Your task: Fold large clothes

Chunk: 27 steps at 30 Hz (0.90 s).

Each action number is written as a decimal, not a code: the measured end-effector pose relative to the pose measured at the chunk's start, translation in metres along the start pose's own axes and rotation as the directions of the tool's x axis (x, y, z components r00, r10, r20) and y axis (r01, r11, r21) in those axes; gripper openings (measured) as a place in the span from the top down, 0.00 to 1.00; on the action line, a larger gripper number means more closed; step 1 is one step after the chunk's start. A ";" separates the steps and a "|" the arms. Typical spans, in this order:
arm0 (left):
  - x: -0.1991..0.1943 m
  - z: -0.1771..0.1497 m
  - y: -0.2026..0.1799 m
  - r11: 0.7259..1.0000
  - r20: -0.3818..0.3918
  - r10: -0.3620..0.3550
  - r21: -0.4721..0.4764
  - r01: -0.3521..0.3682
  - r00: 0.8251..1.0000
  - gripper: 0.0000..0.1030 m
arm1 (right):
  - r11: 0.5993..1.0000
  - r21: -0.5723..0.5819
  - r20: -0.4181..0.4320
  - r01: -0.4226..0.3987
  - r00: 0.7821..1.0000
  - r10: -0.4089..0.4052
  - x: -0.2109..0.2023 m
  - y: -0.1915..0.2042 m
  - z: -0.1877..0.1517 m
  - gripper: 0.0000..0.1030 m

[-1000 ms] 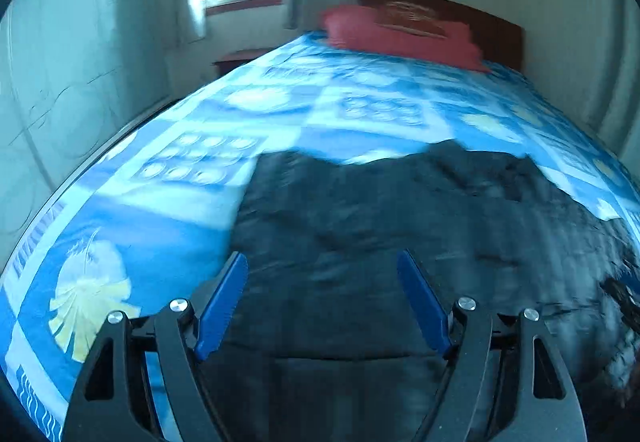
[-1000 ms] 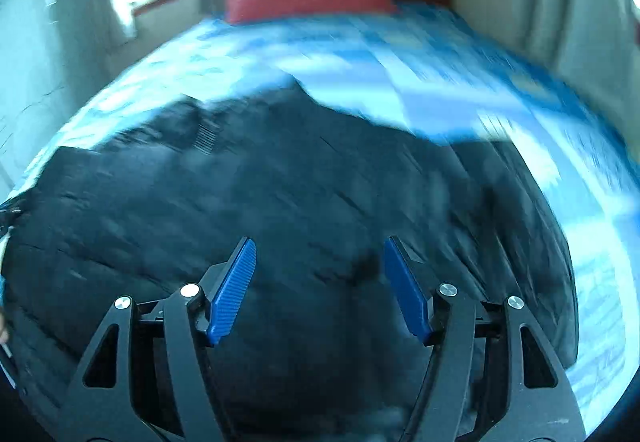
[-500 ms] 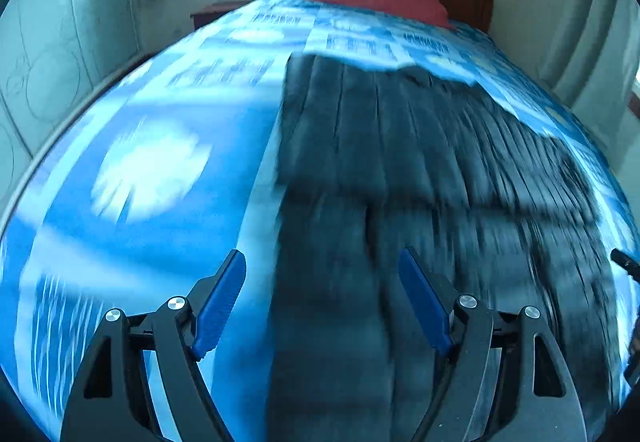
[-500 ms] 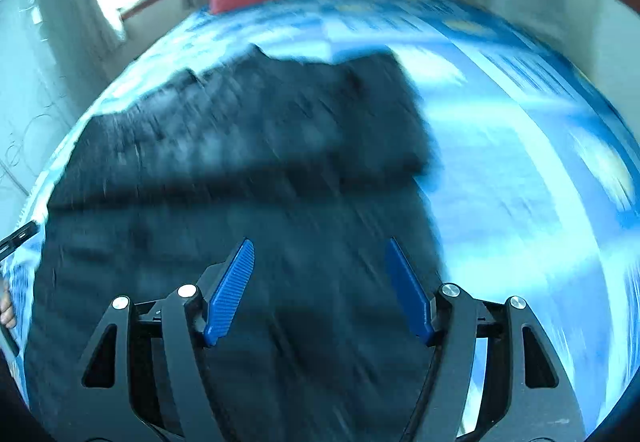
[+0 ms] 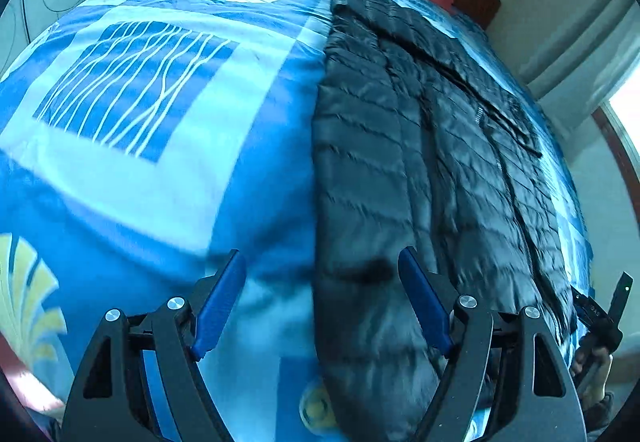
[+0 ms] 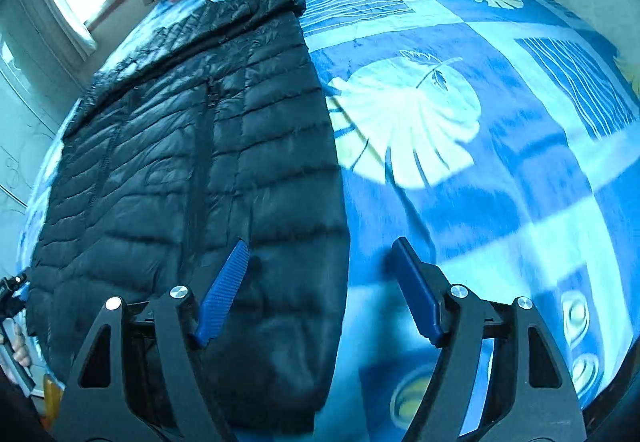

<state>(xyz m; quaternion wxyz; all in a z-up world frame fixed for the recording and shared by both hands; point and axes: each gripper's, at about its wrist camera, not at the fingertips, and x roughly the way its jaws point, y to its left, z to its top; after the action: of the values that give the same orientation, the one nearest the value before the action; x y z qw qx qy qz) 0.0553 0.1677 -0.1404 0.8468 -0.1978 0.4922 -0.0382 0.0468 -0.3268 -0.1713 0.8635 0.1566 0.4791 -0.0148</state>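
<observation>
The left hand-held gripper (image 5: 322,304), released and holding nothing, straddles the left long edge of the black down jacket (image 5: 420,161), spread lengthwise along the bed (image 5: 140,161). The right hand-held gripper (image 6: 320,290), equally released, straddles the opposite edge, apparently stationed for a two-sided fold.

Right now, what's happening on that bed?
A person holding a gripper in each hand is folding a black puffer jacket laid lengthwise on the blue patterned bedspread. The left gripper is open over the jacket's left edge, the right gripper open over its right edge. Neither holds fabric.
</observation>
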 end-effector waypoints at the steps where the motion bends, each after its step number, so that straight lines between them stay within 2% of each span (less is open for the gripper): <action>1: -0.002 -0.004 -0.002 1.000 0.000 -0.009 0.000 0.009 1.000 0.25 | 1.000 -0.001 0.000 -0.015 1.000 0.015 -0.003 0.000 -0.004 0.28; 3: -0.002 -0.012 -0.005 0.998 -0.031 -0.063 -0.013 0.062 0.998 0.25 | 0.999 -0.010 -0.005 -0.037 0.999 0.037 -0.006 0.003 -0.008 0.33; 4: -0.003 -0.016 -0.005 0.997 -0.037 -0.075 -0.020 0.074 0.997 0.25 | 0.999 -0.016 -0.006 -0.045 0.999 0.045 -0.008 0.003 -0.011 0.39; 8: -0.008 -0.025 -0.013 0.998 -0.030 -0.061 0.018 0.062 0.998 0.25 | 0.996 -0.029 -0.004 -0.080 0.997 0.080 -0.016 0.003 -0.022 0.47; 15: -0.010 -0.035 -0.020 0.990 -0.056 -0.140 0.011 0.141 0.989 0.26 | 0.992 -0.016 0.000 -0.125 0.992 0.125 -0.020 0.003 -0.027 0.62; 20: -0.013 -0.038 -0.024 0.991 -0.053 -0.130 0.034 0.132 0.990 0.47 | 0.989 -0.027 0.011 -0.143 0.990 0.143 -0.024 0.006 -0.029 0.76; 22: -0.015 -0.038 -0.024 0.991 -0.050 -0.127 0.035 0.128 0.991 0.60 | 0.987 -0.029 0.019 -0.157 0.987 0.158 -0.025 0.007 -0.029 0.81; 24: -0.017 -0.039 -0.022 0.992 -0.044 -0.126 0.024 0.127 0.991 0.71 | 0.985 -0.031 0.024 -0.167 0.985 0.168 -0.027 0.007 -0.029 0.83; 27: -0.023 -0.038 -0.017 0.987 -0.027 -0.162 -0.013 0.161 0.987 0.81 | 0.980 -0.012 0.035 -0.201 0.979 0.201 -0.032 0.005 -0.028 0.86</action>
<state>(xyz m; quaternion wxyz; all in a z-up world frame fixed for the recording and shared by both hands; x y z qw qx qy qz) 0.0138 0.1466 -0.1322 0.8330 -0.2410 0.4864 -0.1068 0.0077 -0.3182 -0.1573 0.8697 0.2001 0.4455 0.0718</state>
